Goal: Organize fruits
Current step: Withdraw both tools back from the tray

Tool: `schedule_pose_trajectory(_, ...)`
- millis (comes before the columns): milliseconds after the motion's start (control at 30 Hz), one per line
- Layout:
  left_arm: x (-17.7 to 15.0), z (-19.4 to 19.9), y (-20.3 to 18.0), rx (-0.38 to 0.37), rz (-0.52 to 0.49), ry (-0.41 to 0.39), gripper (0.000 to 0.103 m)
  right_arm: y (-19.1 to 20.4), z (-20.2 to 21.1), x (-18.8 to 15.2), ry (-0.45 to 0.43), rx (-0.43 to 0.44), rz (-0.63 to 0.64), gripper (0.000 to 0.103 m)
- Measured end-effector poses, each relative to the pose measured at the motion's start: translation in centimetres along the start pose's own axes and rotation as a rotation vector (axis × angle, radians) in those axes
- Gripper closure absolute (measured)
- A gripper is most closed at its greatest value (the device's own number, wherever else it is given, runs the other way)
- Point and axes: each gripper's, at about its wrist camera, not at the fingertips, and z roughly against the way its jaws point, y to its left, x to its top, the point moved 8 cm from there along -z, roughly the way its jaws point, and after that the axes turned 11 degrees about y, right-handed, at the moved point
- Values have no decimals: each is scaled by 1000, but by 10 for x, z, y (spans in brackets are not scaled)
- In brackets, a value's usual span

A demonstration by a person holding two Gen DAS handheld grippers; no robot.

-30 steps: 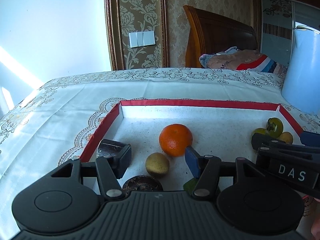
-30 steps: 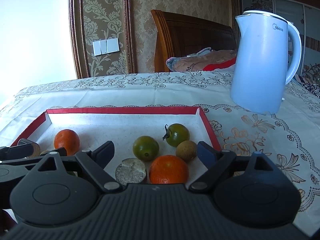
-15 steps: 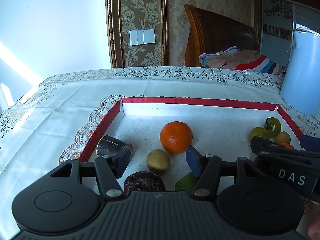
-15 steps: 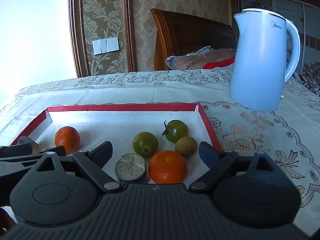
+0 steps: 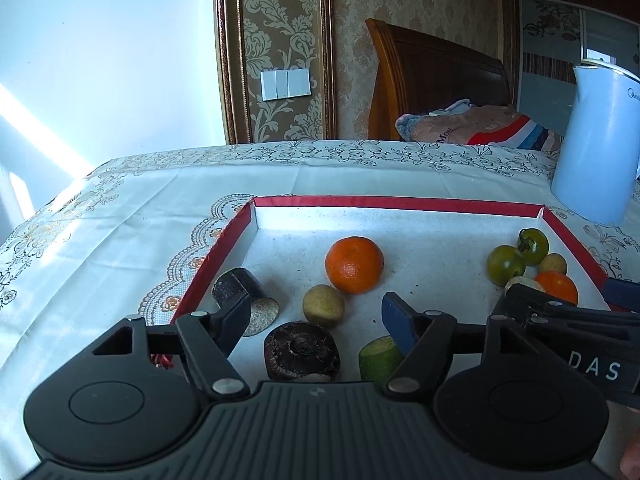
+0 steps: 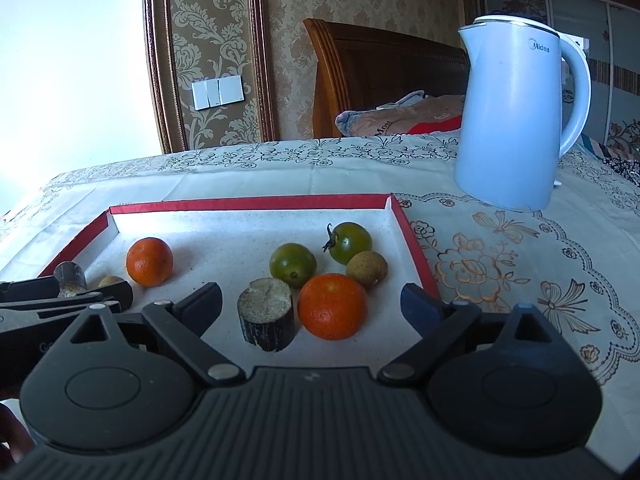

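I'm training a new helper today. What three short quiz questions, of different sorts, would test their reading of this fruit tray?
1. How many oranges lie in the tray?
2. True or false: the kettle stands inside the tray.
3. What touches the right orange? A) dark stub B) left orange C) kettle

Key: 1. Two. 2. False, it stands on the tablecloth beyond the tray's corner. 3. A.

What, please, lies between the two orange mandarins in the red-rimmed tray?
In the right wrist view, only bare tray floor separates the left mandarin from the right mandarin.
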Motion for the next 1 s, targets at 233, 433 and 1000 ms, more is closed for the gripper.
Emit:
schedule_pose_trajectory(233,-7,11,9,-16,30,1,31,7,20,-11,-22,15,32,5)
schedule_pose_trajectory(433,-18,23,19,16,30,-14,30,13,36,-24,-20,49,52,4)
schedule_pose_trajectory(1000,-41,41,19,-40,-6,-21,28,2,49,-45,10,90,-19,1)
